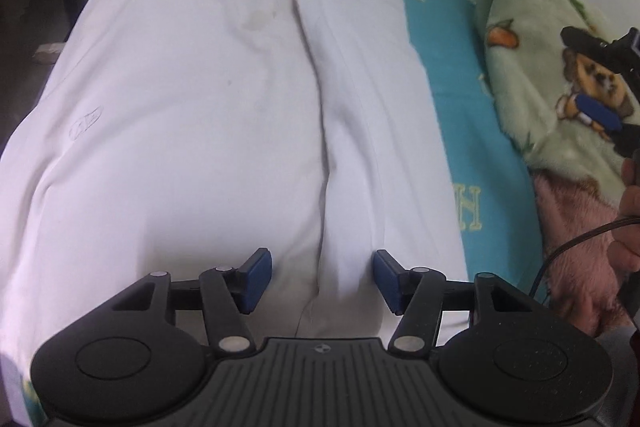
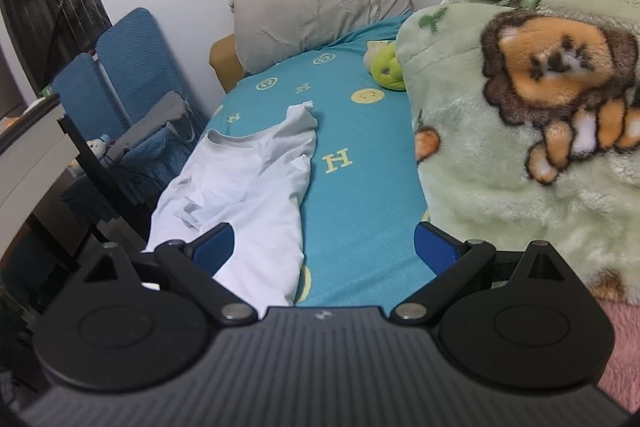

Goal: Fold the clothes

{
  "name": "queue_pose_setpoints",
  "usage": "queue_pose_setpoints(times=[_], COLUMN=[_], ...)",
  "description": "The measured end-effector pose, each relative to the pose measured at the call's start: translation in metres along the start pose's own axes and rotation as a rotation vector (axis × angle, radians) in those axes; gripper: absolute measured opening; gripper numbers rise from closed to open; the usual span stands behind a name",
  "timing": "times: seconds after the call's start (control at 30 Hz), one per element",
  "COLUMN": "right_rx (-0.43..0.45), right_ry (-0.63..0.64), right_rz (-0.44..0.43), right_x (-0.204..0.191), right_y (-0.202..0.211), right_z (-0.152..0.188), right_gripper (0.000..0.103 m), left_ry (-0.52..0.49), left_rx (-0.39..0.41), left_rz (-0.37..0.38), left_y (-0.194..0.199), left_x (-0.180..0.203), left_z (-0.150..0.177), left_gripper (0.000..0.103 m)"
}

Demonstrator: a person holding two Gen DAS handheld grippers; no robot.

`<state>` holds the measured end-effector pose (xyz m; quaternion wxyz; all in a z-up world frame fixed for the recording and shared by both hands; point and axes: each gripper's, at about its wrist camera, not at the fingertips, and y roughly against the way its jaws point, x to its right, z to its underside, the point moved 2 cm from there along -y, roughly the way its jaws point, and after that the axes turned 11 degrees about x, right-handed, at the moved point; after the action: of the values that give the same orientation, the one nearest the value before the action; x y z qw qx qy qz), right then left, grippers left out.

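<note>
Left fingers (image 1: 259,279) are standing spread, nothing between the blue pads; we're hovering that left gripper (image 1: 322,281) over the white t-shirt (image 1: 192,131), right above the edge of its folded-over right side. Right fingers (image 2: 434,245) are also sitting spread and empty, and we're holding the right gripper (image 2: 324,247) over the teal bedsheet (image 2: 360,195), just beside the shirt's hem. Shirt is lying flat along the left side of the bed, collar toward the grey pillow (image 2: 320,11), one long flap folded inward. Green animal-print blanket (image 2: 520,131) is lying heaped on the right, green plush toy (image 2: 386,67) touching its far edge. In the left view, a hand (image 1: 624,227) is gripping the right tool's handle.
</note>
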<state>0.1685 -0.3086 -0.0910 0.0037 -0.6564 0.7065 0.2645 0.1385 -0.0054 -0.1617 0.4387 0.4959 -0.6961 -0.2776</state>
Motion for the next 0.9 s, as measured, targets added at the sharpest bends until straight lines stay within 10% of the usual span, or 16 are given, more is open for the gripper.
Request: queue_pose_setpoints(times=[0.2,0.3,0.5,0.9], right_rx=[0.050,0.056,0.106,0.118], right_ry=[0.081,0.095,0.083,0.052], right_rz=[-0.019,-0.036,-0.065,-0.052], right_x=[-0.013,-0.016,-0.019,-0.011], right_y=[0.010,0.012,0.020,0.023], right_z=[0.002,0.003,-0.001,-0.007], right_gripper=[0.098,0.098,0.098,0.098], left_ry=[-0.006,-0.027,-0.090,-0.164], left_rx=[-0.059,-0.047,-0.046,-0.030], left_rz=[-0.003,0.073,0.101,-0.060], left_y=[0.010,0.017,0.017,0.040], left_x=[0.001,0.008,0.017,0.009], left_z=[0.010,0.014,0.022,0.035], left_gripper=[0.050,0.021,0.004,0.015])
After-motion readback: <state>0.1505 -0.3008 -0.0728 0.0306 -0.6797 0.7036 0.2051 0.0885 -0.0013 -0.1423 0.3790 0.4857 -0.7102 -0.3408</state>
